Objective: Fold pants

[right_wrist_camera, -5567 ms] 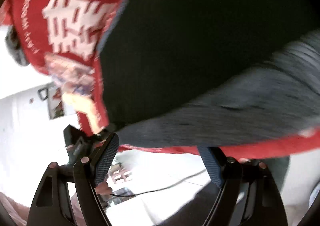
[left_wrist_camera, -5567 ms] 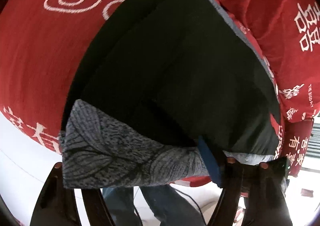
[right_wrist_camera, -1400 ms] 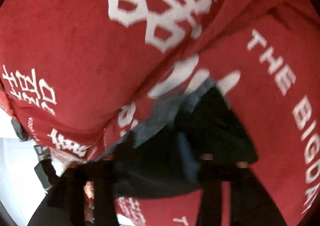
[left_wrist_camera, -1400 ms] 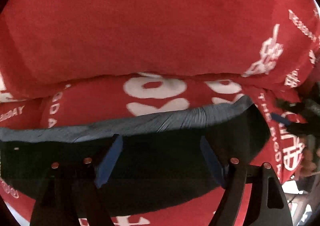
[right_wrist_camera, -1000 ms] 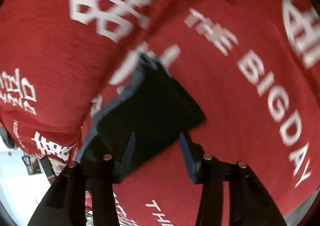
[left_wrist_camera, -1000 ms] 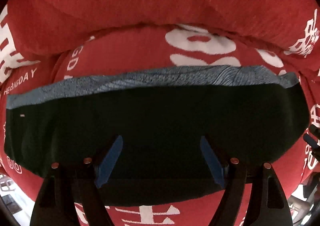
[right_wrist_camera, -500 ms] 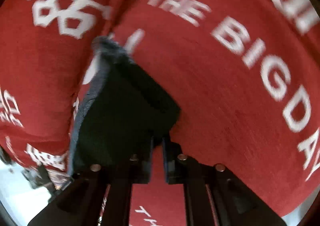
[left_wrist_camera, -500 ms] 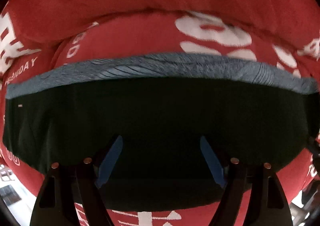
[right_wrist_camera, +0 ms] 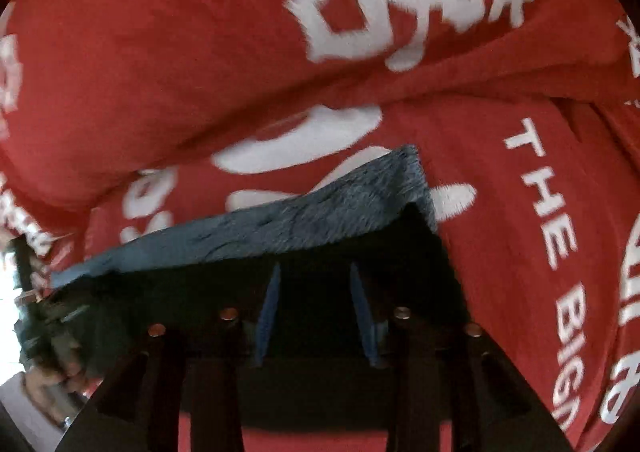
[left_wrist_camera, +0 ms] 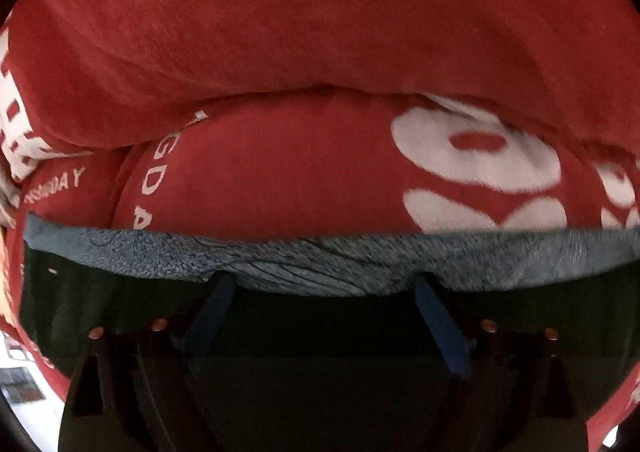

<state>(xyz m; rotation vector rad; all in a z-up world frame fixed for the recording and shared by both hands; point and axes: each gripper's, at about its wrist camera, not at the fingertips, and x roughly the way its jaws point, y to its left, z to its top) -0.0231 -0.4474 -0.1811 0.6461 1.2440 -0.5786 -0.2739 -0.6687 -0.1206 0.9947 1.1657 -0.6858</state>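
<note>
The folded pants (left_wrist_camera: 320,332) are lying on the red blanket (left_wrist_camera: 320,32), both grippers hovering above them. The left gripper (left_wrist_camera: 324,292) and right gripper (right_wrist_camera: 314,276) are both opening their fingers, probably releasing the finished fold.

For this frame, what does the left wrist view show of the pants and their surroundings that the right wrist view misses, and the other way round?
Only the left wrist view shows the long grey patterned band running nearly edge to edge, with the left hand-held gripper straddling it, jaws opening and apart from the cloth.

Only the right wrist view shows the folded pants' corner, the words "THE BIG" printed beside it, and a person's hand at lower left. The right hand-held gripper hangs over the dark fabric, jaws opening.

Both show the dark pants lying on the red printed cover.
</note>
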